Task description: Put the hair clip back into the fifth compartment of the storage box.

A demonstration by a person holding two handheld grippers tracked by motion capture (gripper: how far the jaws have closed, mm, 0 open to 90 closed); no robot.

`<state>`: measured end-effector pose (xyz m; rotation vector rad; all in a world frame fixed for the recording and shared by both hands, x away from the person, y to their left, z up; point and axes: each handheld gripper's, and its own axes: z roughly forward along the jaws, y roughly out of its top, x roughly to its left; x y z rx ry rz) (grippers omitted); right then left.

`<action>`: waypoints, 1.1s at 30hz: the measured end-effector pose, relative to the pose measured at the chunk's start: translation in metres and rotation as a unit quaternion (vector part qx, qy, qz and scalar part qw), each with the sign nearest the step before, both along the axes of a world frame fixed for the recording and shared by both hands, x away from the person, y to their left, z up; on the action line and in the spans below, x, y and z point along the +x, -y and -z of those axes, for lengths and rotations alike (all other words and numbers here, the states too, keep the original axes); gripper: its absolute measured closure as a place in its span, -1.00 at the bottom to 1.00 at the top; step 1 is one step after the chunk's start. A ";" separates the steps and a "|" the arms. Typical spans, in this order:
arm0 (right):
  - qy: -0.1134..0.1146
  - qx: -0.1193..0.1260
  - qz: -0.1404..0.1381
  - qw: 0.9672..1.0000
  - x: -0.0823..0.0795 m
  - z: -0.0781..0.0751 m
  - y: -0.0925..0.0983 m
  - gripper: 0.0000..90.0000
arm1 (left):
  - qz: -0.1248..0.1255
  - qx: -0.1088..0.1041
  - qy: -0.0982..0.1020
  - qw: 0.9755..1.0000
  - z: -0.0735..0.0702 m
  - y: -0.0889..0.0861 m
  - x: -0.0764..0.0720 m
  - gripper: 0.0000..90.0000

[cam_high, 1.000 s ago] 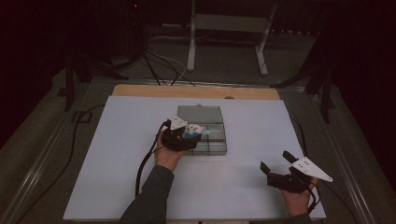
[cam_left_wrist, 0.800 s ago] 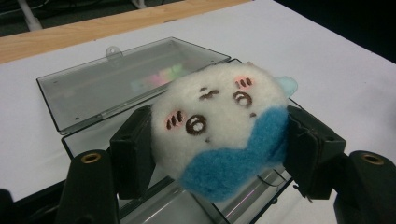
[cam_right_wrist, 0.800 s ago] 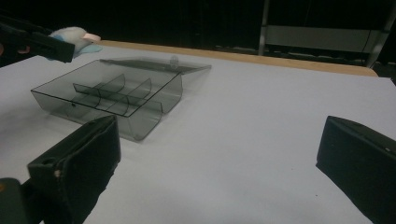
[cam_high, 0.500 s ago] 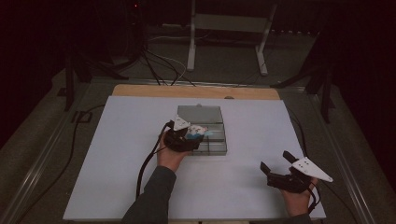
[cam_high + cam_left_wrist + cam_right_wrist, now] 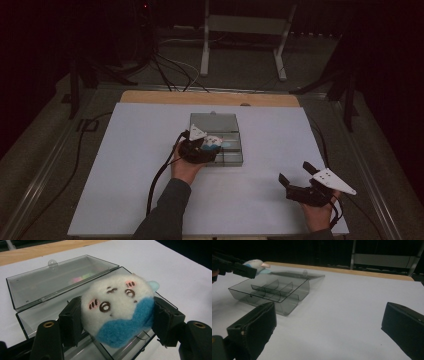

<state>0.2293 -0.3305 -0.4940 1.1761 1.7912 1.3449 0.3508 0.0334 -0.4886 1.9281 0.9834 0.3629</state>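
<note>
Left gripper (image 5: 117,322) clamps a plush (image 5: 117,312) above the open clear box (image 5: 37,290) at mid-table, apparently mid-placement. Right gripper (image 5: 300,182), jaws wide and empty, waits near the table's front edge. Next: lower the plush into a compartment, then release.

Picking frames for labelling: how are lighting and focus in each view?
High view: dim, dark surroundings, plush toy small. Left gripper view: bright, toy sharp, clear plastic box lid slightly reflective. Right gripper view: the right hand-held gripper jaws blurred up close, box sharper.
</note>
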 end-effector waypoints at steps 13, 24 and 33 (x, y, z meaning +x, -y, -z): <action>0.000 0.000 -0.001 1.000 0.000 0.000 -0.001 -1.00 | 0.004 -0.002 -0.005 1.000 0.007 0.009 0.000 -0.23; -0.001 -0.005 -0.002 1.000 0.000 0.000 -0.001 -1.00 | 0.006 0.002 -0.012 1.000 0.015 0.013 0.000 -0.23; -0.001 -0.007 -0.003 1.000 0.000 0.001 -0.002 -1.00 | 0.011 0.007 -0.020 1.000 0.021 0.017 0.001 -0.23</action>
